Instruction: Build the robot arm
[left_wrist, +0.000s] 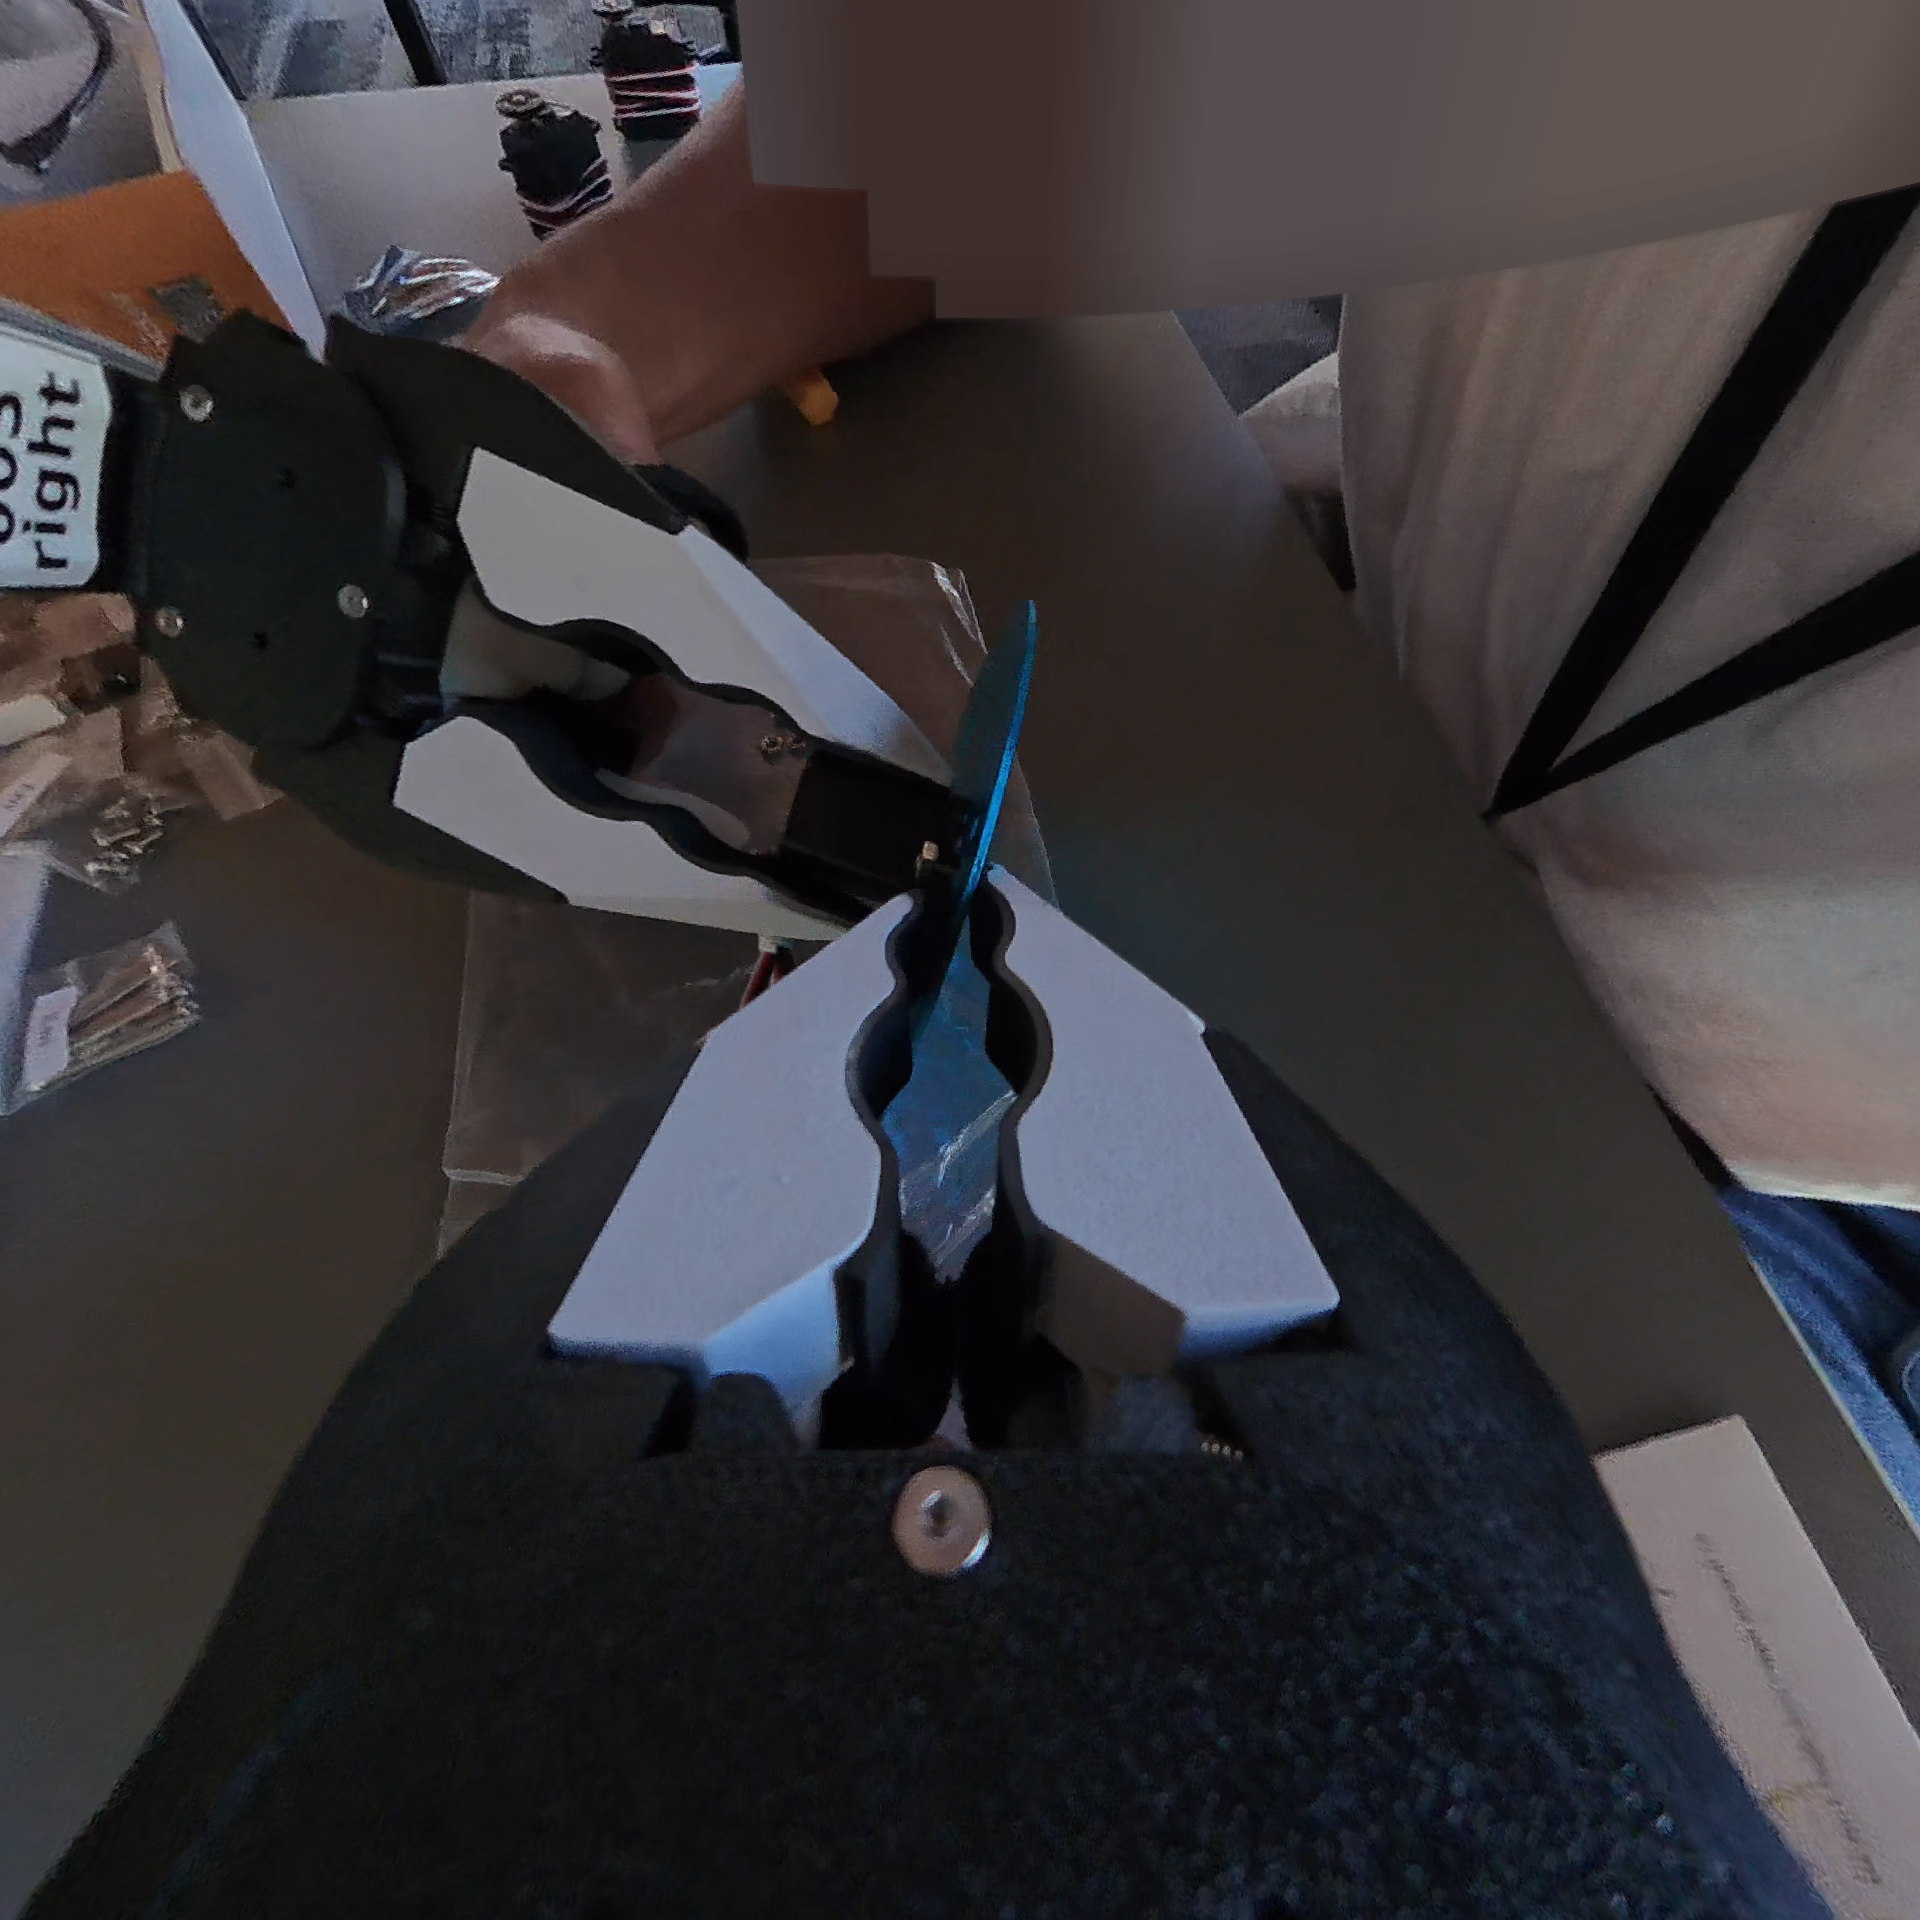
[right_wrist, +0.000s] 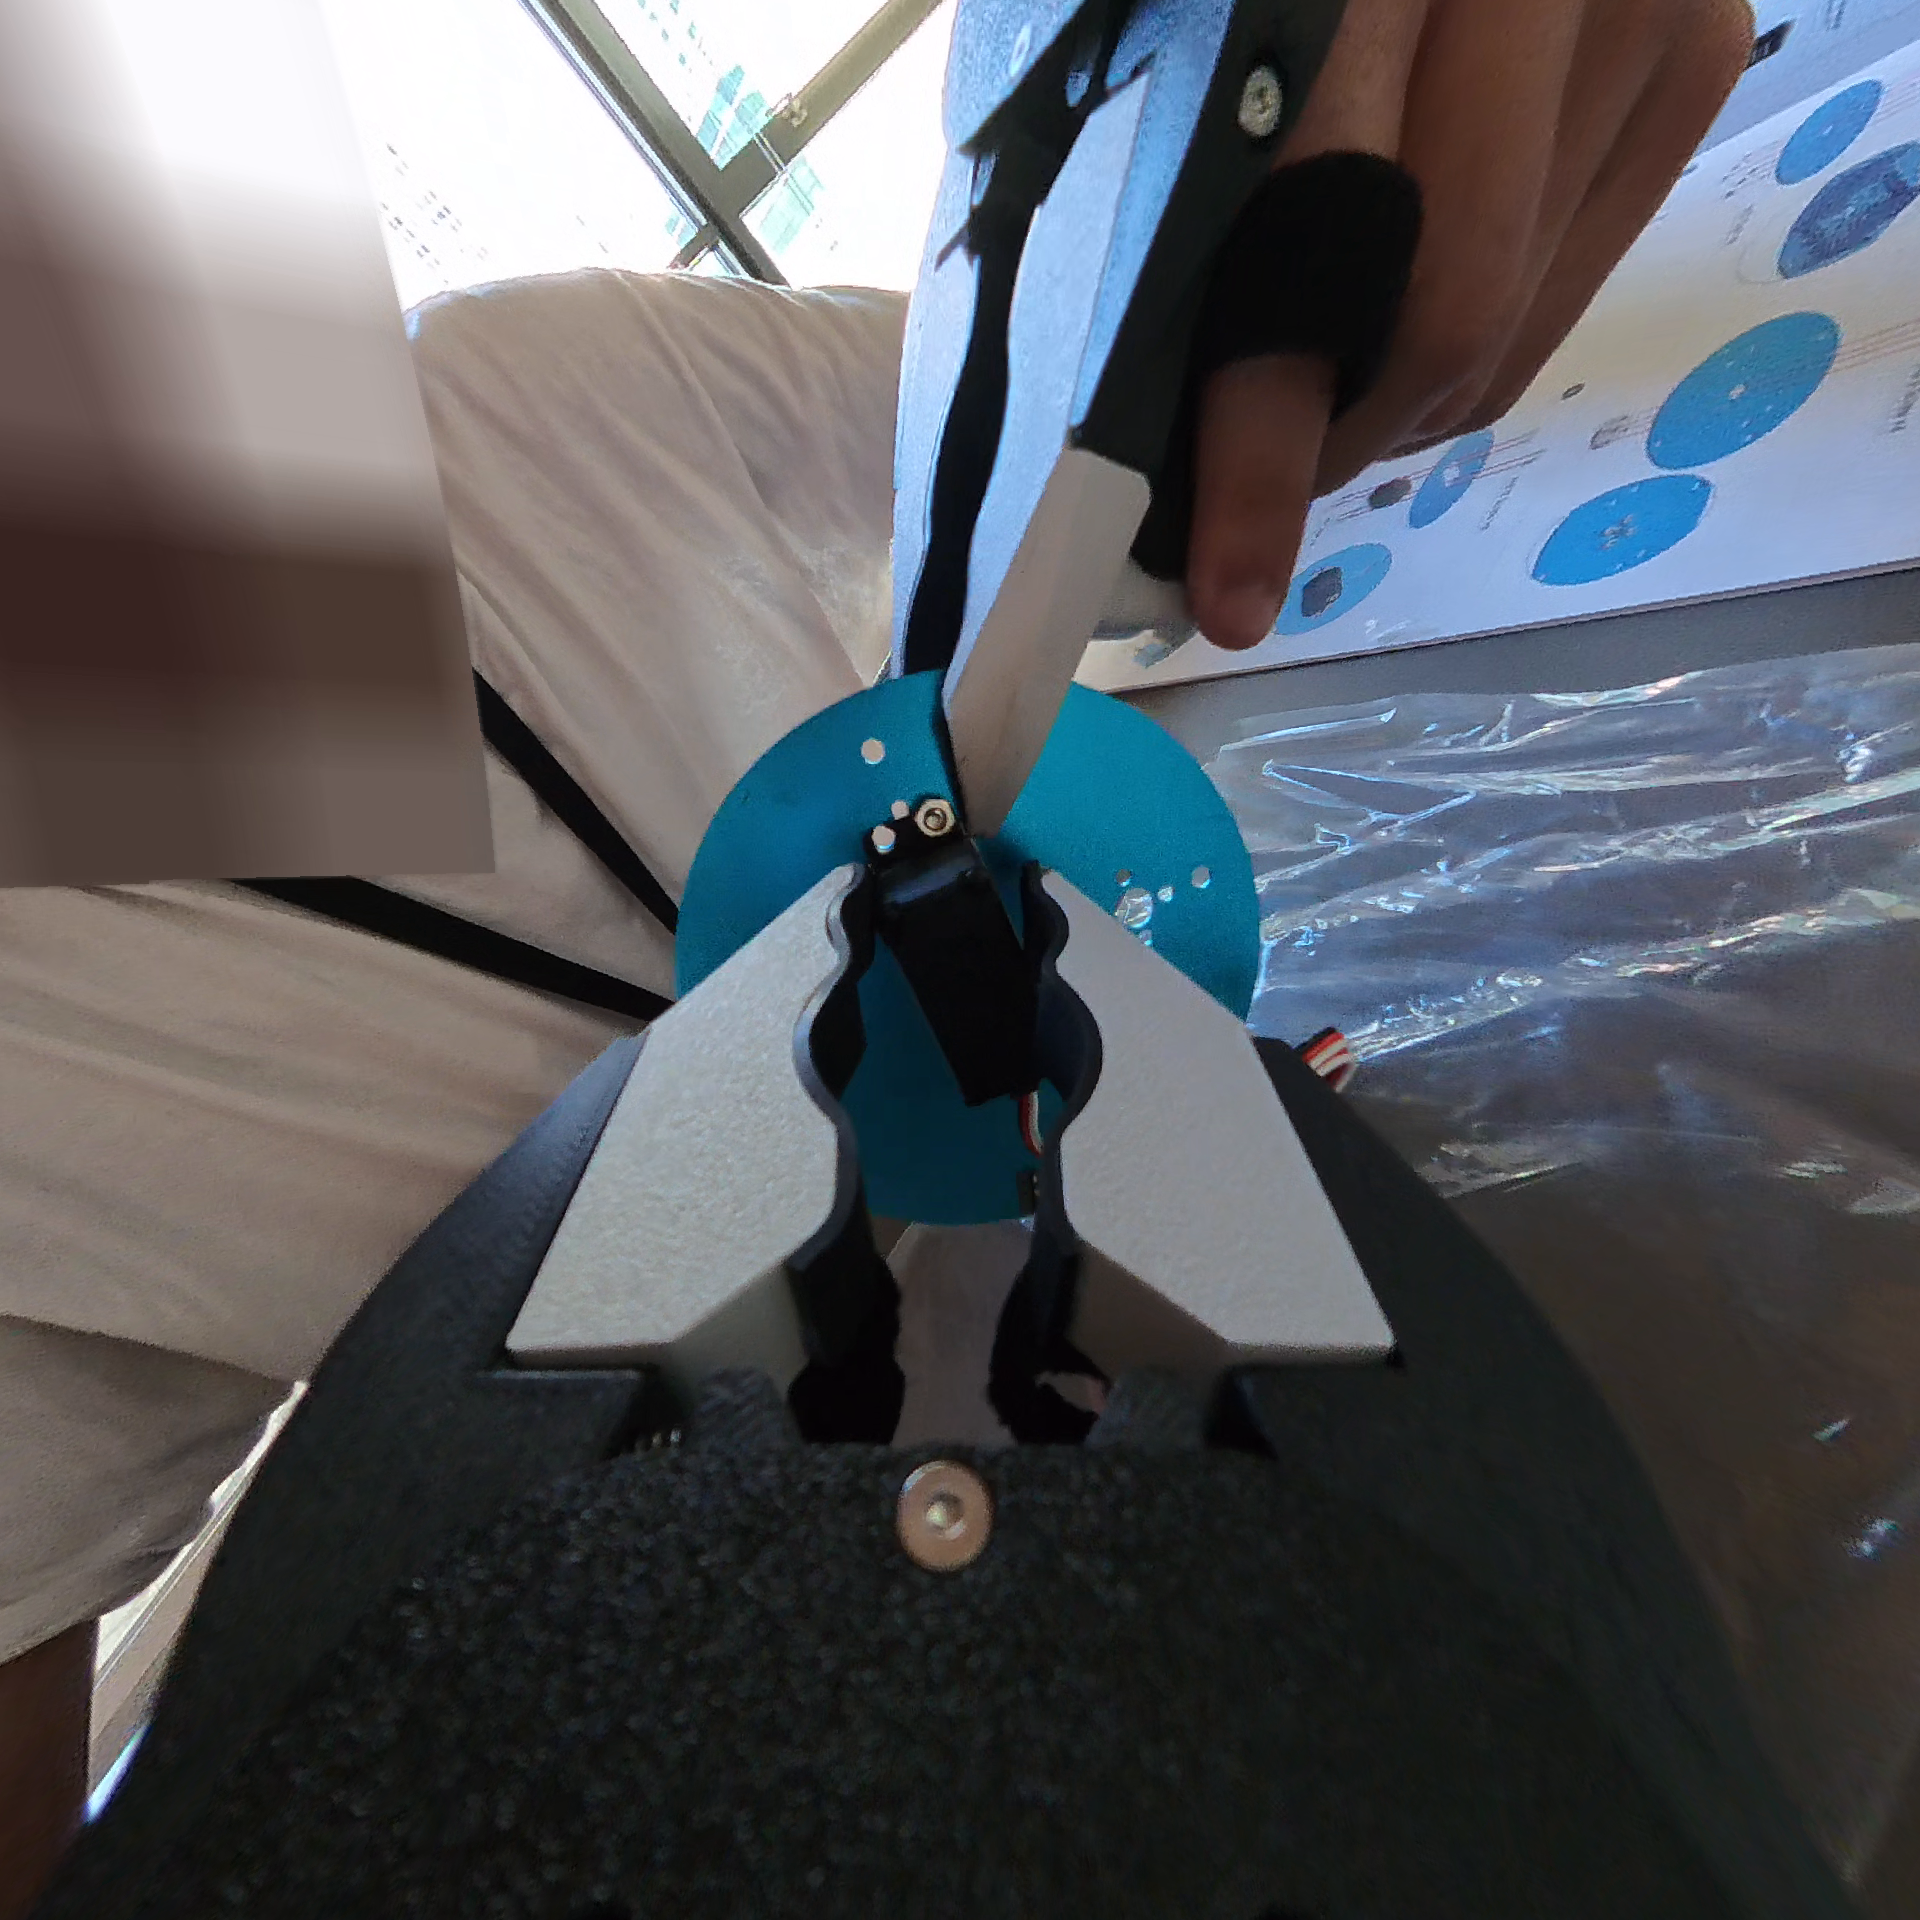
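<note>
A round blue disc with small holes (right_wrist: 1122, 821) has a small black servo motor (right_wrist: 951, 966) fixed to its face by a screw. My right gripper (right_wrist: 945, 883) is shut on the servo body; red and white wires trail from the servo's lower end. My left gripper (right_wrist: 966, 764) comes down from above and pinches the disc's upper edge. In the left wrist view the disc (left_wrist: 1003, 727) shows edge-on, held above the table, with my left gripper (left_wrist: 951, 904) shut on its rim. There my right gripper (left_wrist: 883, 831) reaches in from the left around the servo (left_wrist: 862, 821).
A dark grey table (left_wrist: 1195, 623) lies below. It carries a crumpled clear plastic bag (right_wrist: 1558, 831), a printed sheet with blue disc pictures (right_wrist: 1662, 416), more servos wound with wire (left_wrist: 561, 166), bags of screws (left_wrist: 104, 997) and a pale box (left_wrist: 1787, 1662). A person in white clothing (left_wrist: 1662, 623) sits close. The tips of both grippers are at nearly the same place.
</note>
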